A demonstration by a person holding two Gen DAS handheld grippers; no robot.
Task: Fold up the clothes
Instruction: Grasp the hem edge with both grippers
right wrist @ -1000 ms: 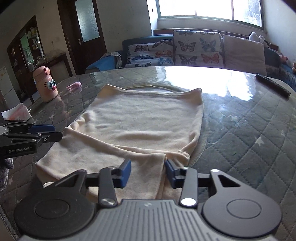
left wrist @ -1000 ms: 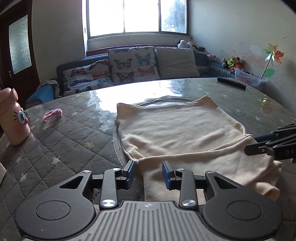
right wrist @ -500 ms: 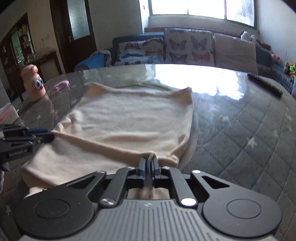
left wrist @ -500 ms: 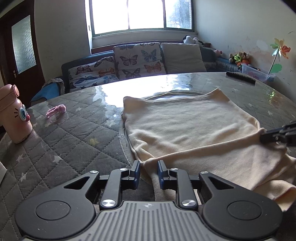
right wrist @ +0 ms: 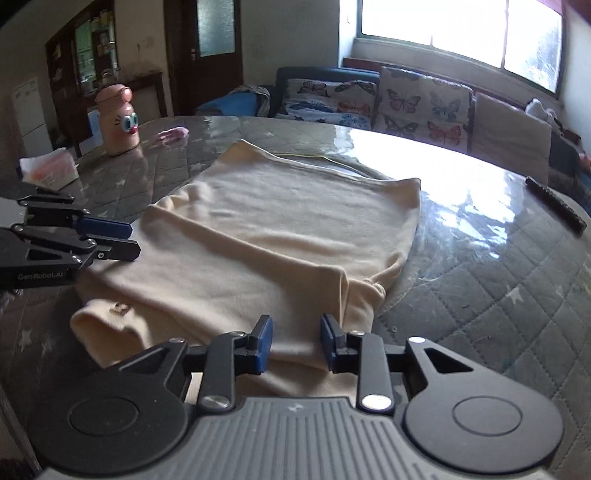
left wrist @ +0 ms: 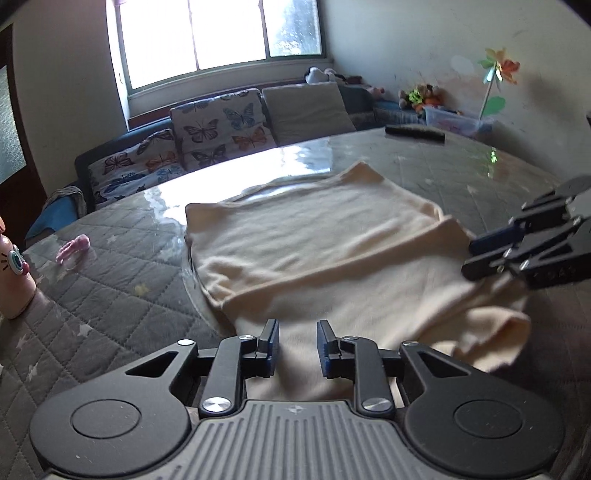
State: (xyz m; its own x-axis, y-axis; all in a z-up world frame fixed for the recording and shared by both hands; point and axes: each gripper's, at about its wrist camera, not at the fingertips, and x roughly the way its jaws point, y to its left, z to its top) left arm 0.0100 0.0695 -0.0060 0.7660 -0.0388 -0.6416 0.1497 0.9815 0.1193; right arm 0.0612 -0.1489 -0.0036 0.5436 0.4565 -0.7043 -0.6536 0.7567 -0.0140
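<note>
The cream garment point(left wrist: 325, 251) point(right wrist: 280, 229) lies on the round table point(left wrist: 122, 280) point(right wrist: 498, 280) in front of you, its near part folded over the rest so that a doubled edge runs across it, with a loose rolled end sticking out at the near side. Your left gripper point(left wrist: 294, 347) hangs over the near edge of the fabric with its jaws apart and cloth showing in the gap, nothing pinched. Your right gripper point(right wrist: 295, 341) sits likewise over the near fold, jaws apart, gripping nothing. In the left view the right gripper point(left wrist: 480, 254) reaches in from the side above the fold; whether its tips touch the cloth there is hard to judge through the blur. Out on the table, a pink bottle point(right wrist: 117, 120) with a cartoon eye stands at the far left, a small pink thing point(left wrist: 72, 248) lies near it, and a dark remote point(right wrist: 556, 203) rests by the far right rim. A sofa point(left wrist: 221, 129) with butterfly cushions stands beyond, under the window point(left wrist: 218, 33).
</note>
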